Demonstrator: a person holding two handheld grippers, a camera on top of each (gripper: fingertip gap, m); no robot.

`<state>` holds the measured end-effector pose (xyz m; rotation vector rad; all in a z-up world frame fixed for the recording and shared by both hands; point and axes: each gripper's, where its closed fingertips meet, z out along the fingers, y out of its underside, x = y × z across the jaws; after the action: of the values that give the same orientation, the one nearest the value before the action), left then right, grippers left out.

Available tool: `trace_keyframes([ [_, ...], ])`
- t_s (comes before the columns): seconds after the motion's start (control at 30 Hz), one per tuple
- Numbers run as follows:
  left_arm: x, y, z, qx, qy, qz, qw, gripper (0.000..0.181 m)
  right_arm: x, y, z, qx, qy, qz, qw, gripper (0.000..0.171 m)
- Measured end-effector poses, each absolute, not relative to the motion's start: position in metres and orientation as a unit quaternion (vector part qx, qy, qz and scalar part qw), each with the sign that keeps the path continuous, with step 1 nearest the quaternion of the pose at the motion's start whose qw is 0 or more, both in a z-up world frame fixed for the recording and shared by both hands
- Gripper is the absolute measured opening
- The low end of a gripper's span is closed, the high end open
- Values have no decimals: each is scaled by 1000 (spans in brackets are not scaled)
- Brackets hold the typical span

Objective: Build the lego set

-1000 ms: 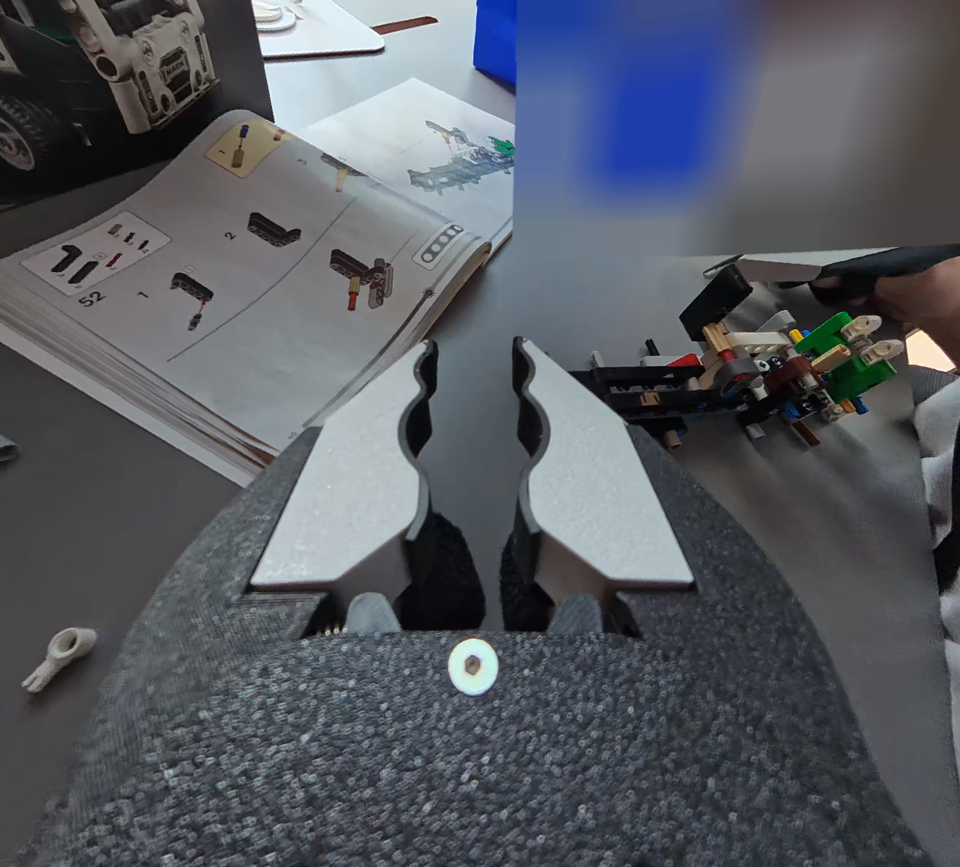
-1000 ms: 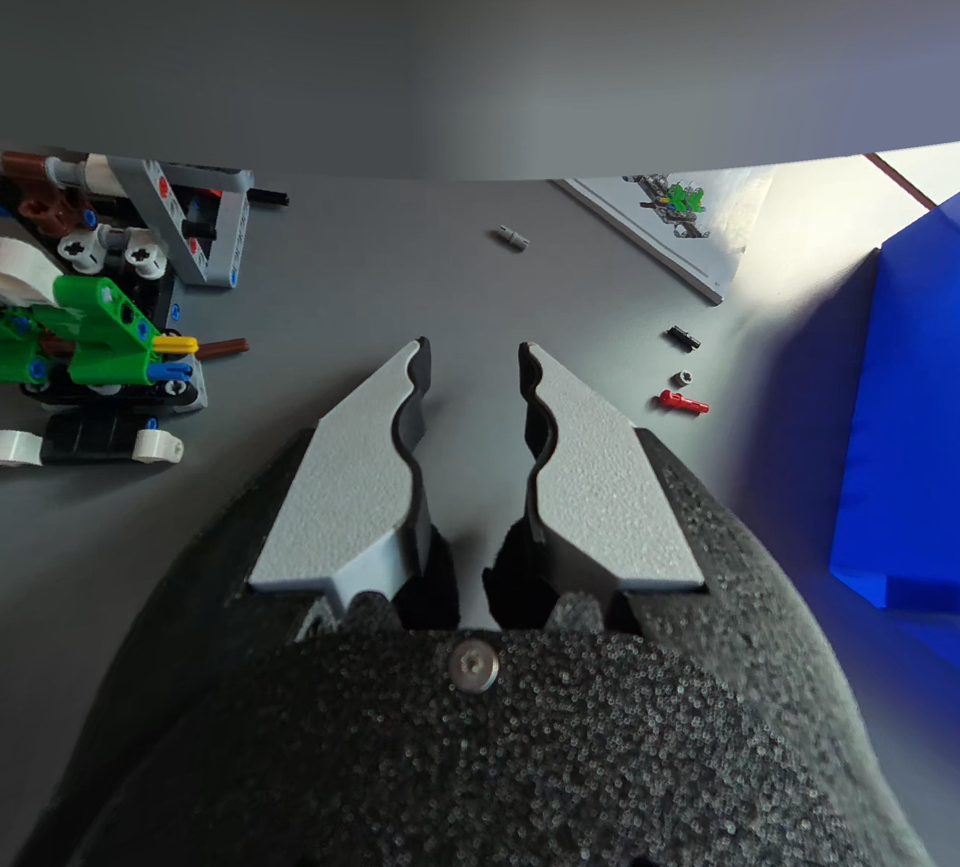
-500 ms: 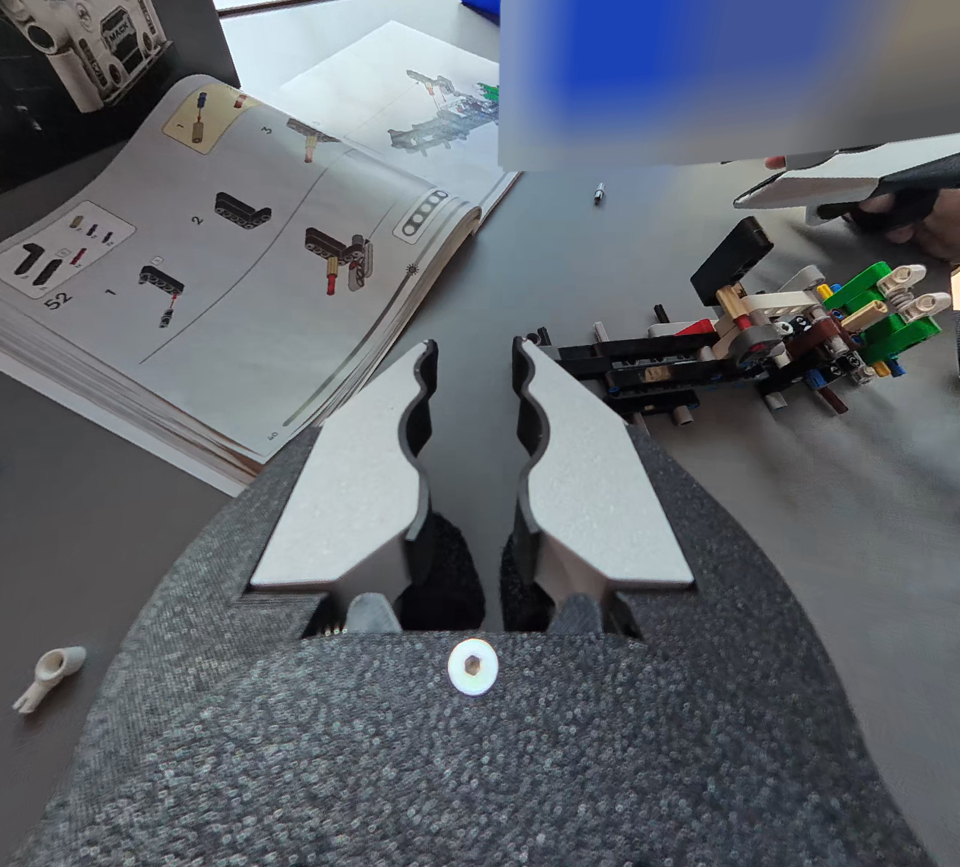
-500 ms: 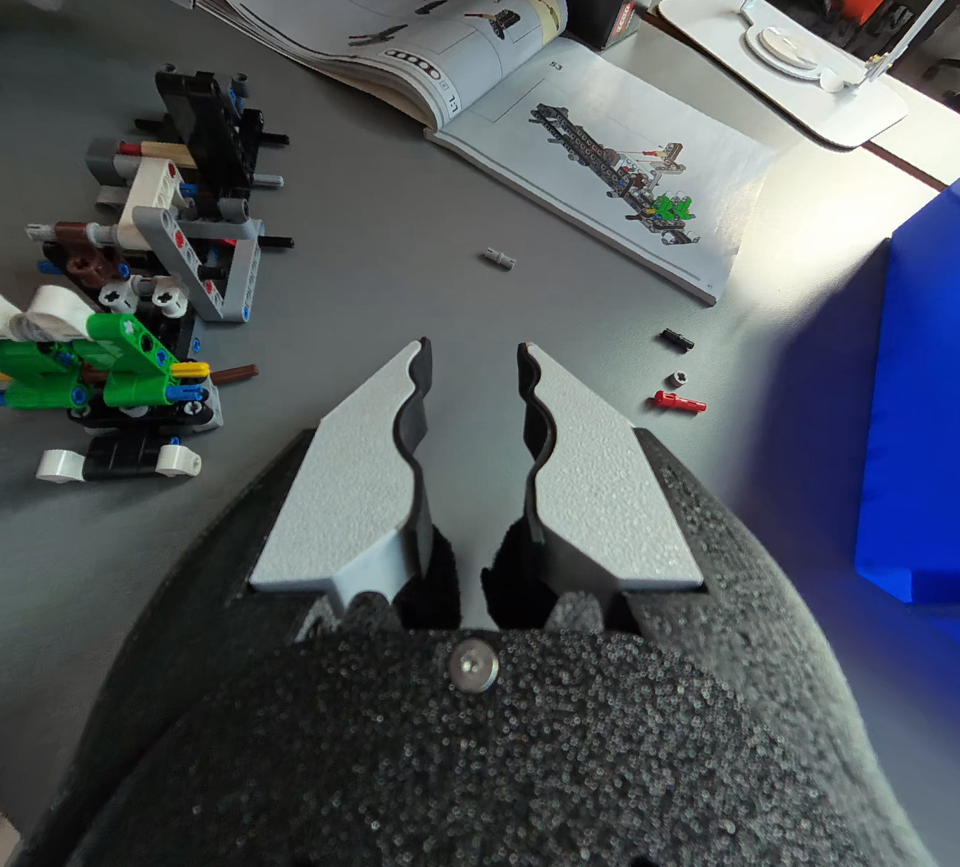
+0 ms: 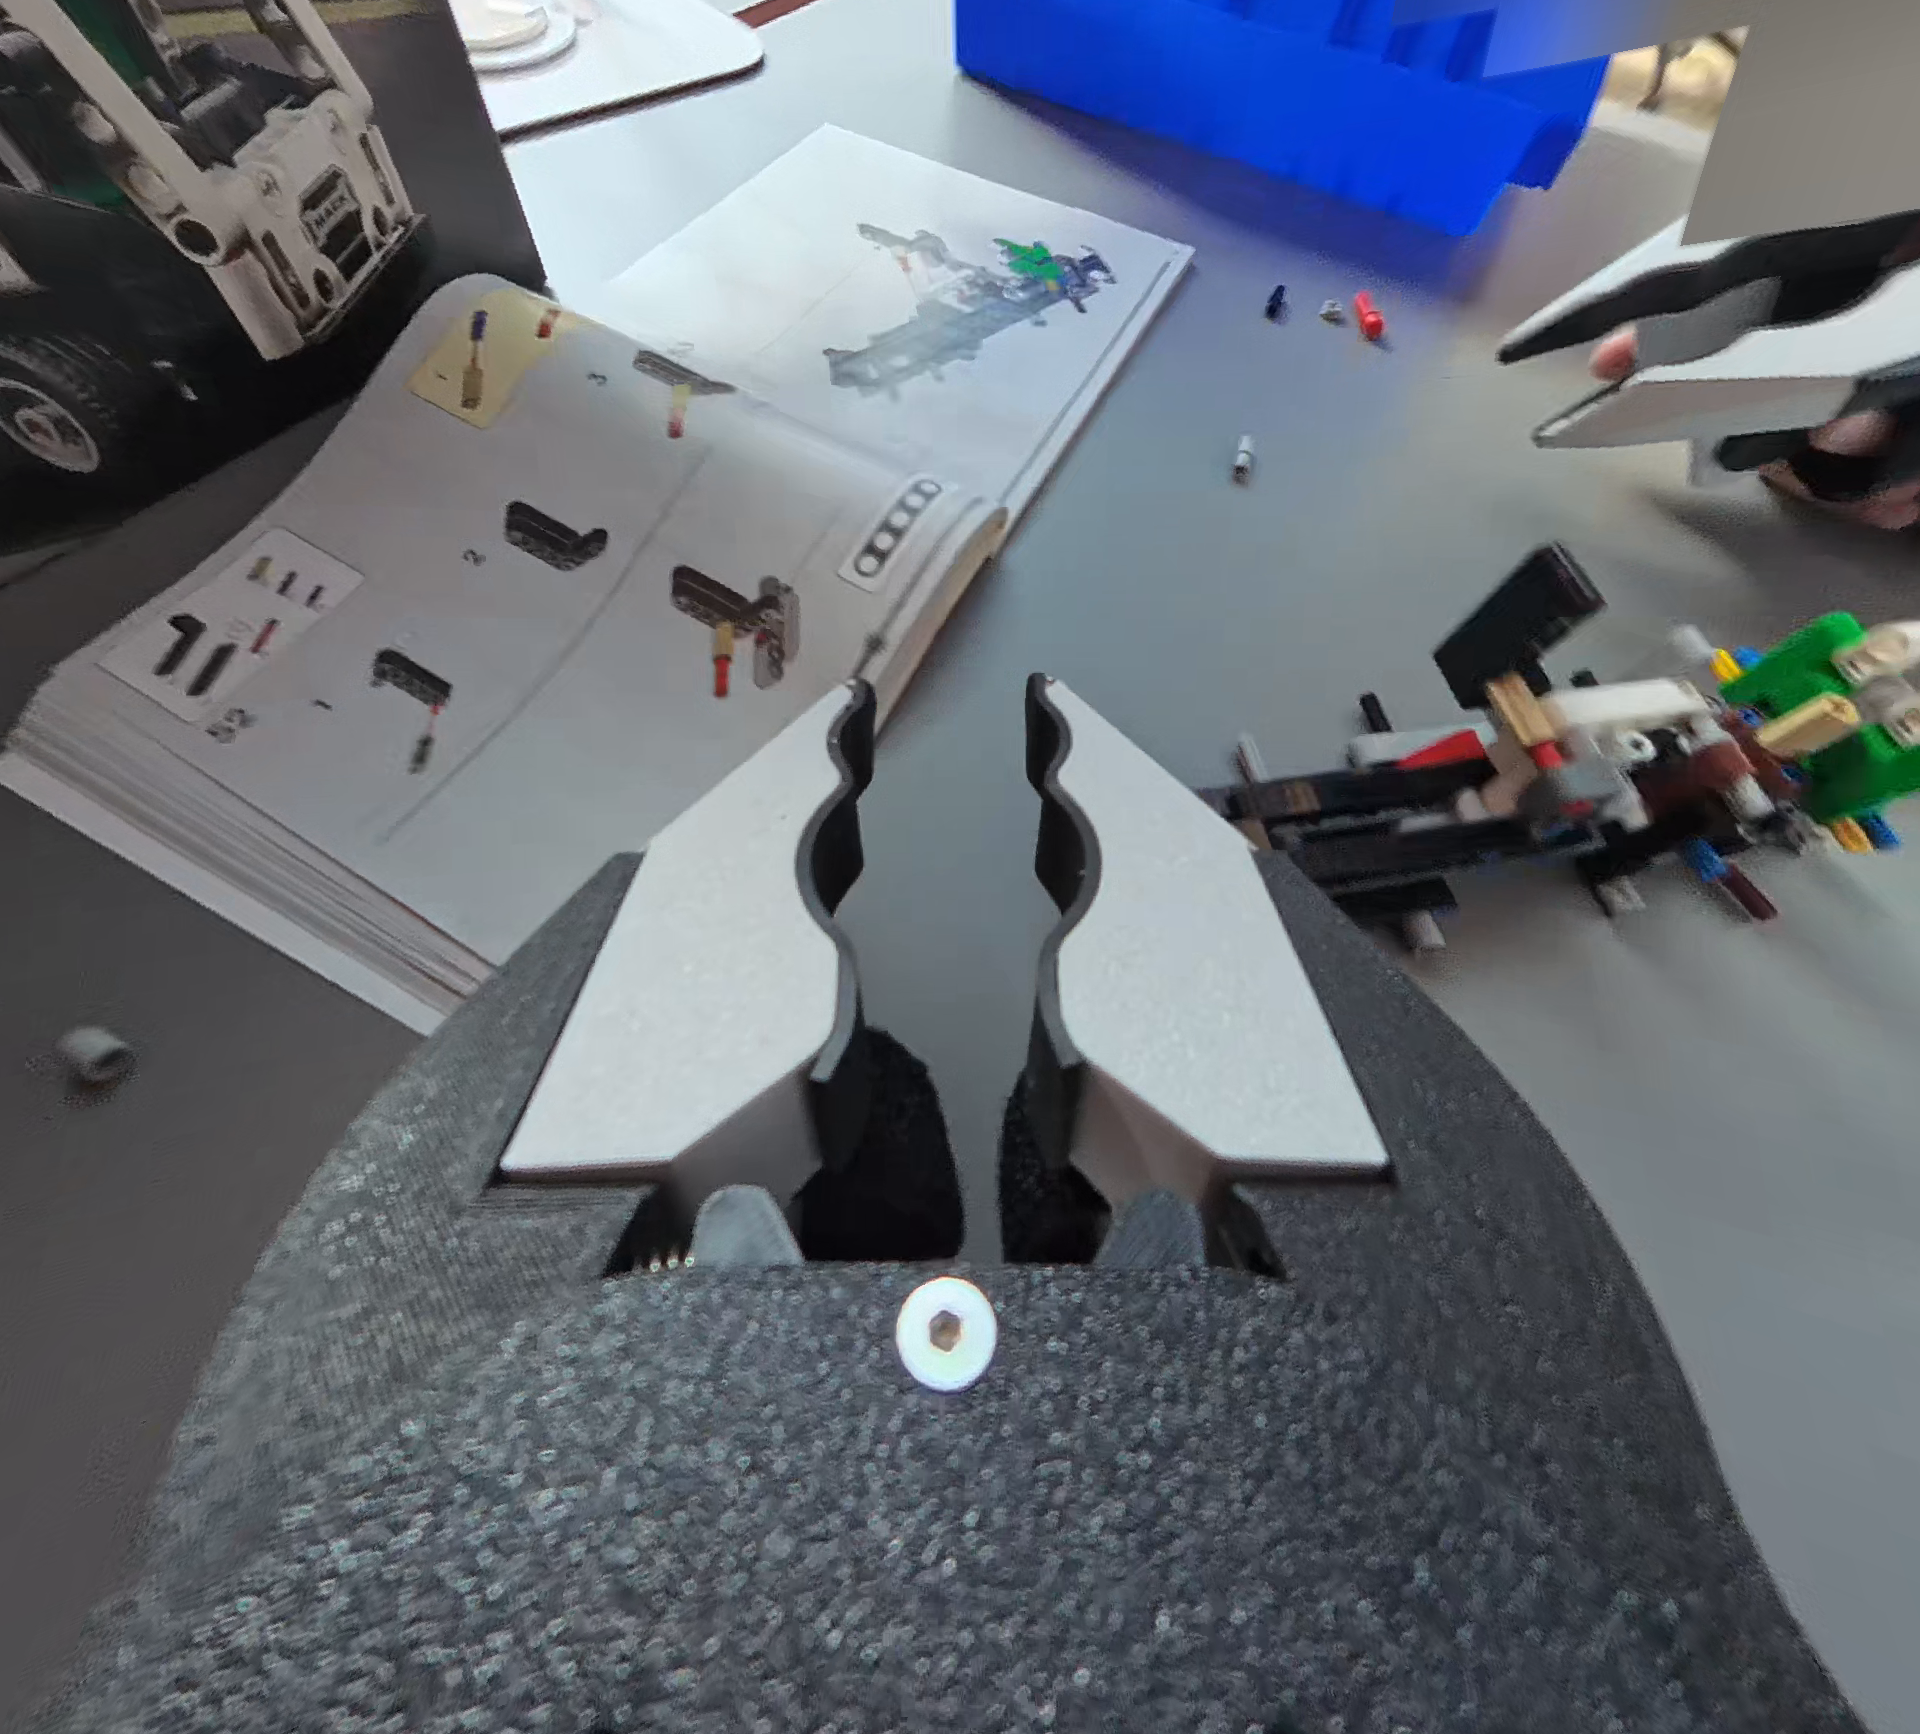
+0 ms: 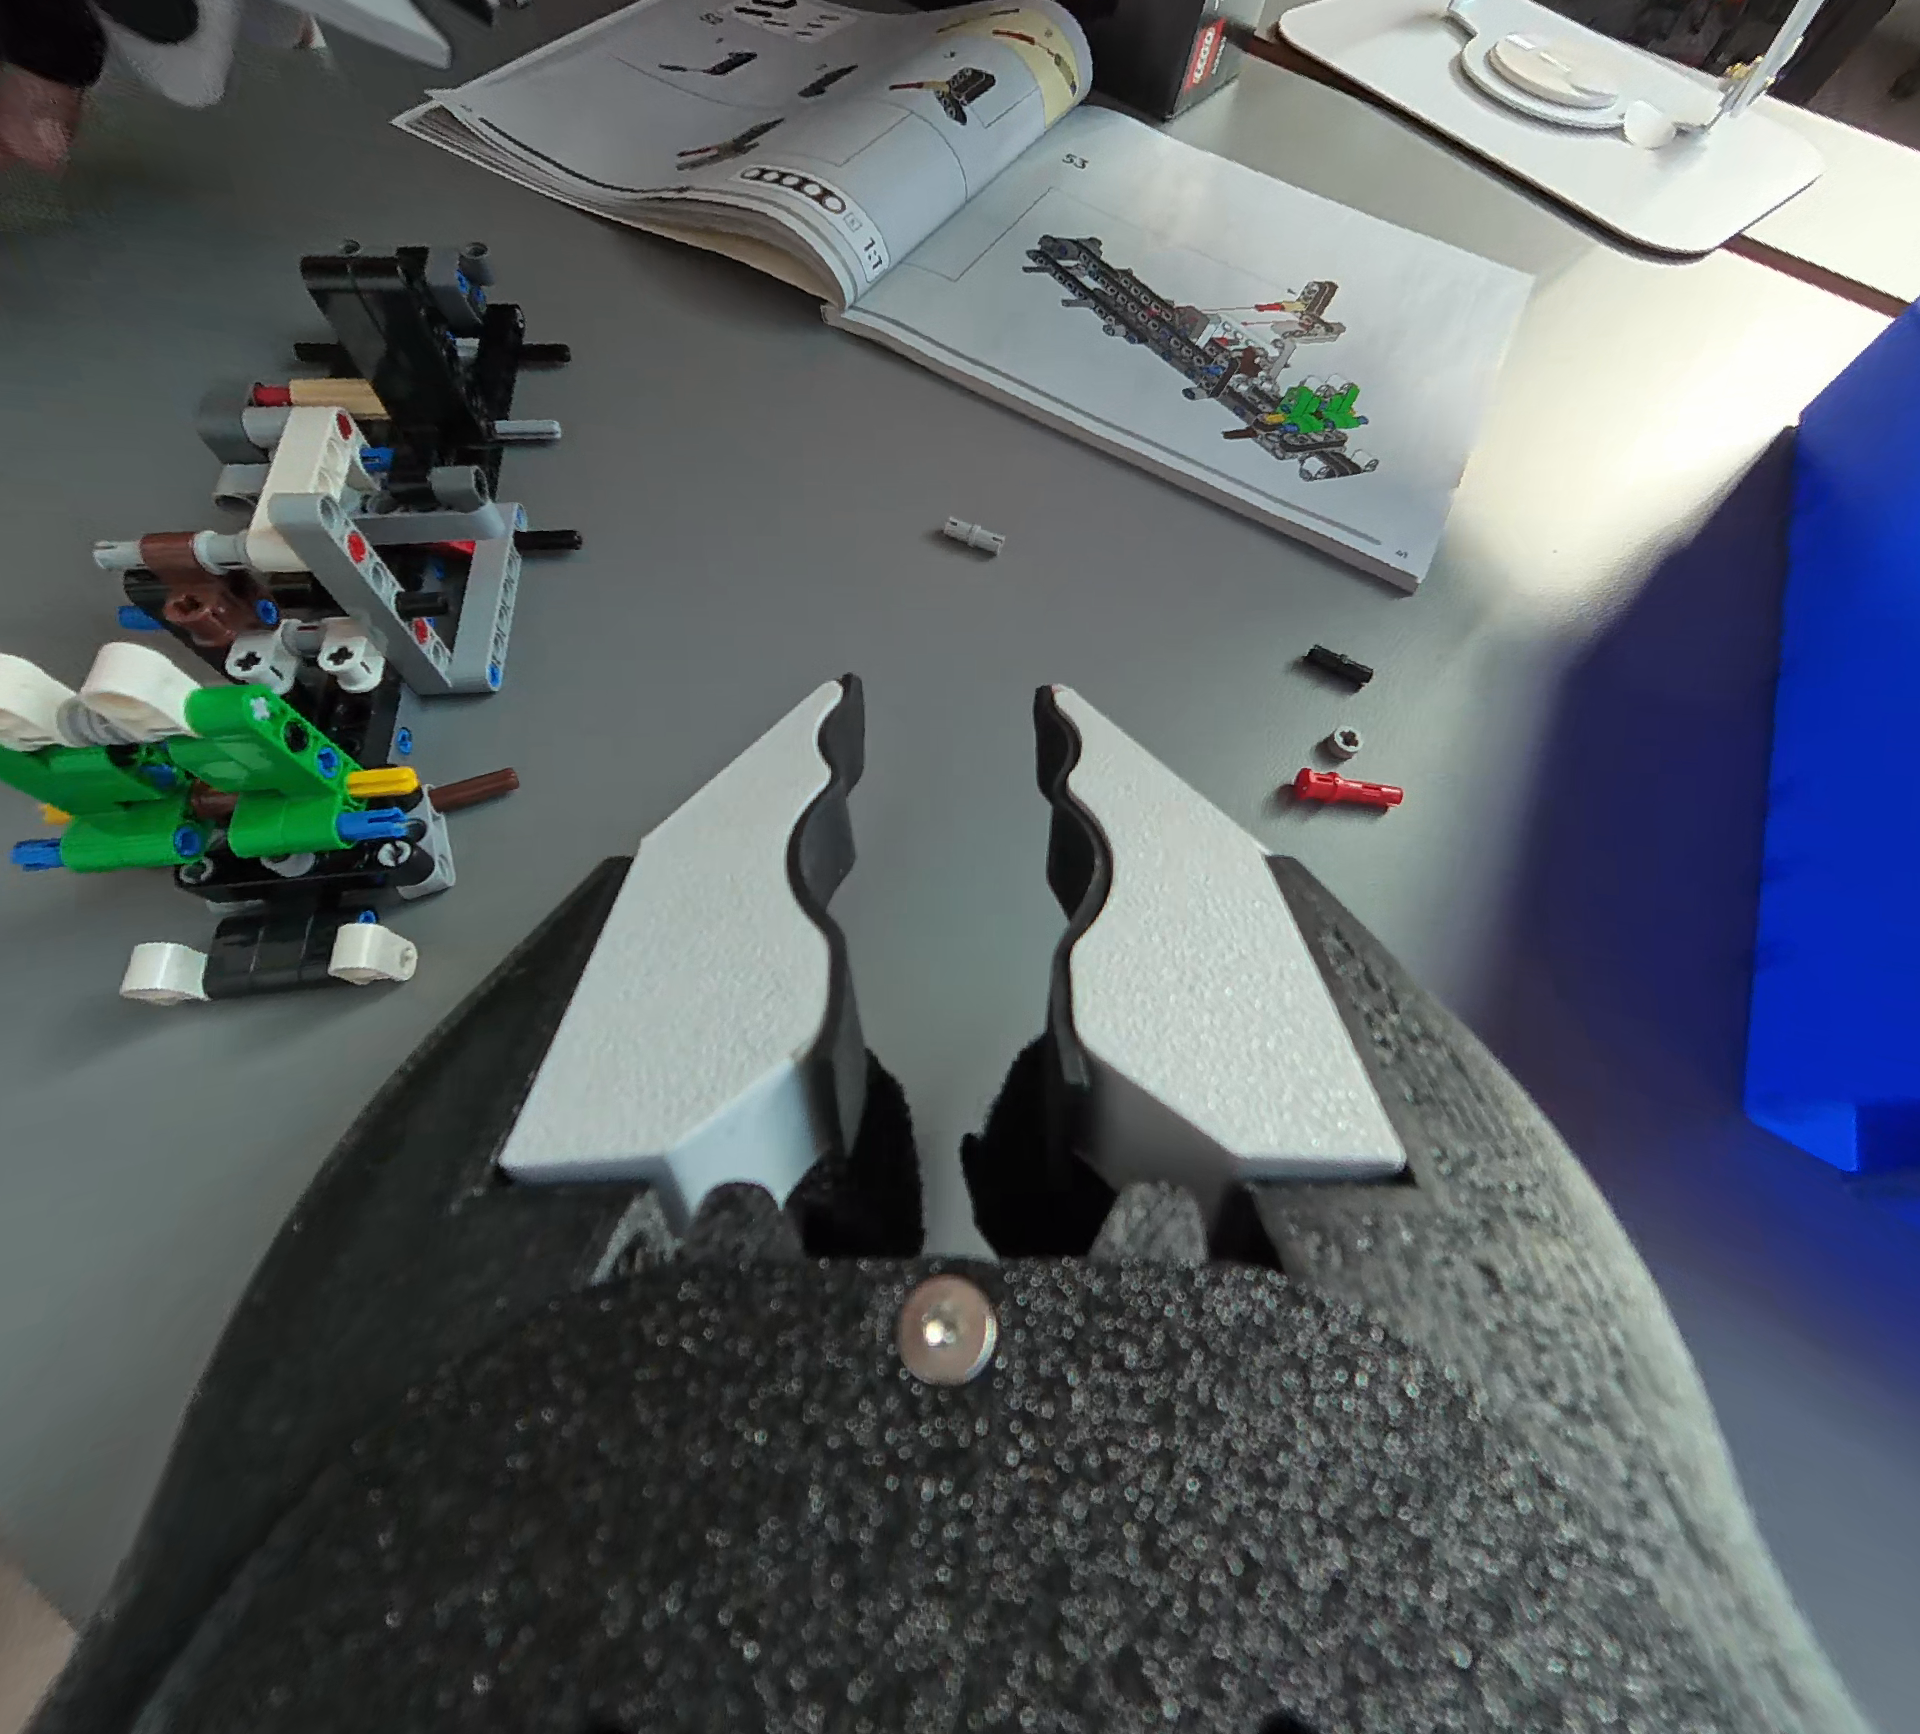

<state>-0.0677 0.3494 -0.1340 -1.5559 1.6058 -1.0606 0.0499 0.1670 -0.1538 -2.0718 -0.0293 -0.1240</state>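
A partly built lego model (image 6: 312, 604) of black, grey, white and green parts lies on the grey table, left of my right gripper (image 6: 945, 697); it also shows in the left wrist view (image 5: 1558, 770), right of my left gripper (image 5: 945, 697). Both grippers are open and empty, above the table. Loose pieces lie ahead of the right gripper: a grey pin (image 6: 974, 534), a black pin (image 6: 1338, 664), a small grey bush (image 6: 1347, 742) and a red pin (image 6: 1347, 789). The open instruction booklet (image 5: 582, 562) lies ahead-left of the left gripper.
A blue bin (image 5: 1247, 22) stands at the back; its side (image 6: 1849, 749) is right of the right gripper. The set's box (image 5: 156, 157) and a white lamp base (image 6: 1558, 115) stand behind the booklet. A small grey piece (image 5: 96, 1052) lies at the left. The left gripper's tips are roughly 20 cm from the right gripper's. The right tips stand about 8 cm off the grey pin (image 6: 974, 534). My left wrist view (image 5: 1249, 451) looks at it from another angle.
Both grippers have tilted up and drawn back, so more of the table, the booklet and the bin shows. The model and the loose pieces have not moved.
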Motion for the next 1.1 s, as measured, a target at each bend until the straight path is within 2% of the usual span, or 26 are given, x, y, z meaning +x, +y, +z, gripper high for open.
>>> trace_keyframes([
  [0.1,-25,350,-112,-607,653,-370,263,50,48,167,-153,-858,-18,-55,511,32],
  [0.17,7,340,-104,-593,679,-365,234,52,47,167,-153,-858,-25,-57,510,32],
  [0.3,60,334,-136,-527,771,-260,246,63,45,167,-153,-856,-32,-60,512,32],
  [0.4,82,330,-164,-485,811,-205,255,63,43,166,-151,-854,-35,-57,516,32],
  [0.53,88,318,-184,-475,826,-207,222,65,43,166,-148,-850,-33,-49,524,32],
  [1.1,89,315,-184,-510,788,-308,158,58,44,165,-146,-846,-25,-29,531,32],
])
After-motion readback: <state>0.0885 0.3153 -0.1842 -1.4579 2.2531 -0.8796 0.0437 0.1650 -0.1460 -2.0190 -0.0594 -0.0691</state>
